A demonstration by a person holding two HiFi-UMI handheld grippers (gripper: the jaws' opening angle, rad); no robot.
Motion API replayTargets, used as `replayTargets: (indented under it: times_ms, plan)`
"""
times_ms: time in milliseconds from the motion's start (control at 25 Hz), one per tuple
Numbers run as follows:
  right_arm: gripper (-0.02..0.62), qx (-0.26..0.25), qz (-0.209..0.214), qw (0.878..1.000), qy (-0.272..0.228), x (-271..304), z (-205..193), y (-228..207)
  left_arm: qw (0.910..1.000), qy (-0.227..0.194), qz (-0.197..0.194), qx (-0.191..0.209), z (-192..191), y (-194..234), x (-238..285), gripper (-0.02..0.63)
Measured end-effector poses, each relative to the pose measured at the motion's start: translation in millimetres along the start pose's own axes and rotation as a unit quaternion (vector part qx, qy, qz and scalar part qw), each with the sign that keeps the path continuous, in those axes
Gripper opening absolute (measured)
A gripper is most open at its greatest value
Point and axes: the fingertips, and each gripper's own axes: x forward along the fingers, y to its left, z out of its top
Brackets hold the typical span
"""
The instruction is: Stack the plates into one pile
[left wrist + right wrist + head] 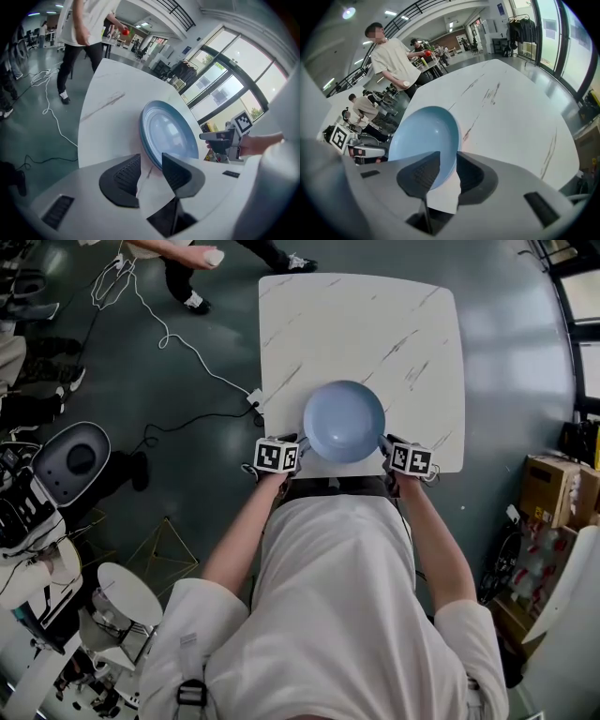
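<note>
The blue plates [344, 421] sit stacked in one pile at the near edge of the white marbled table [375, 315]. The left gripper [151, 161] is at the pile's left rim and the right gripper [448, 159] at its right rim. Both grippers' jaws stand apart, with the rim between them but not clamped.

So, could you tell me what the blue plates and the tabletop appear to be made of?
Blue plates: probably glazed ceramic or melamine. They are smooth and evenly pale blue with soft glossy highlights, but the look doesn't settle which. Tabletop: a white marble-look surface, perhaps laminate or stone slab, with thin dark streaks like veining and a satin sheen.
</note>
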Motion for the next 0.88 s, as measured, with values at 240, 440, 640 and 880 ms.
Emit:
replayTargets:
  times_ms: [240,440,640,880]
  plan:
    - [0.118,0.004,-0.023,1.0,-0.011,-14,-1,-10,0.9989,-0.046,-0.002,-0.008,10,6,-13,0.137]
    - [0.094,0.006,-0.01,1.0,-0.022,-27,0,-18,0.9964,-0.082,0.0,-0.019,19,1,-19,0.082]
    - [0.052,0.007,0.022,0.999,-0.038,-35,6,-20,0.9929,-0.112,0.007,-0.038,20,-6,-30,0.064]
    - [0.04,-0.005,0.071,0.995,-0.077,-60,7,-24,0.9865,-0.152,0.014,-0.06,6,-27,-48,0.025]
